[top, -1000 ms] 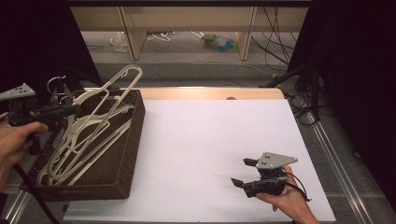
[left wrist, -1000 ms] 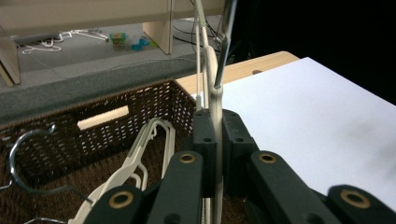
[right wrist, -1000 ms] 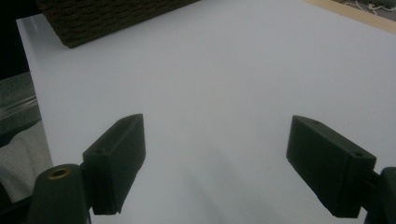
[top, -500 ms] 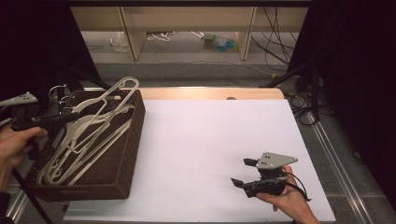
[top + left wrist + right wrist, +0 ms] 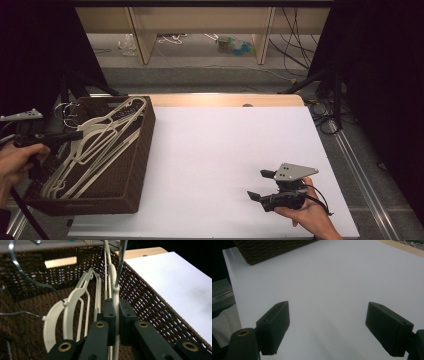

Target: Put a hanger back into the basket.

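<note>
Lower now, left claw (image 5: 115, 317) clamped on a cream hanger (image 5: 115, 293) inside the brown wicker basket (image 5: 142, 150) of hangers; right claw (image 5: 327, 327) wide.

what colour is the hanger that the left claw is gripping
Cream white; the hanger pinched in the left claw shows best in the left gripper view.

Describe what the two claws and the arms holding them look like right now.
Both claws are black, with two blocky rectangular pads on linkage arms pinned by brass-coloured rivets. The right claw carries a grey three-cornered plate with small holes and trails a thin black cable. The left claw has a similar grey plate and a black cable. Both forearms are bare, no sleeves visible.
</note>
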A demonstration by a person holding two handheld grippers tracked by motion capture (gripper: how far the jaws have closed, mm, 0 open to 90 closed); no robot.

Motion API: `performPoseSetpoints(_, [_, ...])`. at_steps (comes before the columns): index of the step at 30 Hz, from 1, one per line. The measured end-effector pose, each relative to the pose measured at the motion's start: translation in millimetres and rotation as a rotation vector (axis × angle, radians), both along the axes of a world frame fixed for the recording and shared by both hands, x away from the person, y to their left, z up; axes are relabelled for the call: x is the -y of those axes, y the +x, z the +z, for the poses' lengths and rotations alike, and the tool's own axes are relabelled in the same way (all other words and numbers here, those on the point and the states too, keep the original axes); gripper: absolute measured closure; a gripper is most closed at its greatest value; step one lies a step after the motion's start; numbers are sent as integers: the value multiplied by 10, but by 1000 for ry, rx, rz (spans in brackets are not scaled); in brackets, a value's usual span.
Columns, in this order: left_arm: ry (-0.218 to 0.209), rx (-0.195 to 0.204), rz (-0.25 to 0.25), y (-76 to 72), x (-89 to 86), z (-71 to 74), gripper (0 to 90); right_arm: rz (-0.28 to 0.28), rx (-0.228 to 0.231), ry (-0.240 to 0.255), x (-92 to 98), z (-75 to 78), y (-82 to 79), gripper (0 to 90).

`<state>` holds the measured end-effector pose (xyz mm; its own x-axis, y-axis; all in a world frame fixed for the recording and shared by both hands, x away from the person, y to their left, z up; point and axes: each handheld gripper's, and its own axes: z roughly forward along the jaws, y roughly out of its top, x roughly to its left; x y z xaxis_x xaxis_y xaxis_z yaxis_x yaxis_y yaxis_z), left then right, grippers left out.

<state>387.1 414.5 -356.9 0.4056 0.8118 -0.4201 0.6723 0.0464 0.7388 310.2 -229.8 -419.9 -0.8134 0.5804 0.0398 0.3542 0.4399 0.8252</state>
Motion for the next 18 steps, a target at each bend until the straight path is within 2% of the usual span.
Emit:
performPoseSetpoints(1, [-2, -1, 10, 7, -9, -19, 859, 2, -1, -3, 1, 0, 0, 203])
performPoseSetpoints(2, [25, 10, -22, 36, -39, -41, 858, 4, 0, -3, 1, 0, 0, 203])
performPoseSetpoints(3, [87, 53, -70, 87, -87, -70, 858, 3, 0, -1, 1, 2, -2, 203])
performPoseSetpoints(4, [107, 75, -91, 116, -107, -93, 858, 1, 1, -1, 2, 3, -1, 203])
performPoseSetpoints(5, [-18, -43, 19, 37, 15, -84, 858, 2, 1, 0, 4, 5, 0, 203])
performPoseSetpoints(6, [-45, -72, 36, 34, 49, -88, 858, 2, -1, 2, 6, 5, 0, 203])
performPoseSetpoints(12, [-33, -91, 57, 114, 50, -166, 852, 4, 0, -1, 6, 5, -2, 203])
performPoseSetpoints(13, [-23, -95, 62, 124, 45, -176, 850, 6, -2, 0, 6, 4, -3, 203])
performPoseSetpoints(14, [9, -86, 55, 136, 32, -190, 847, 6, -3, 0, 6, 3, -3, 203])
performPoseSetpoints(15, [106, -34, 18, 177, -27, -210, 837, 7, -3, -1, 6, 2, -2, 203])
performPoseSetpoints(16, [160, -4, -9, 209, -85, -224, 816, 7, -1, -3, 4, 0, 0, 203])
performPoseSetpoints(18, [167, 2, 19, 201, -134, -237, 790, 9, -3, -2, 3, 2, -2, 203])
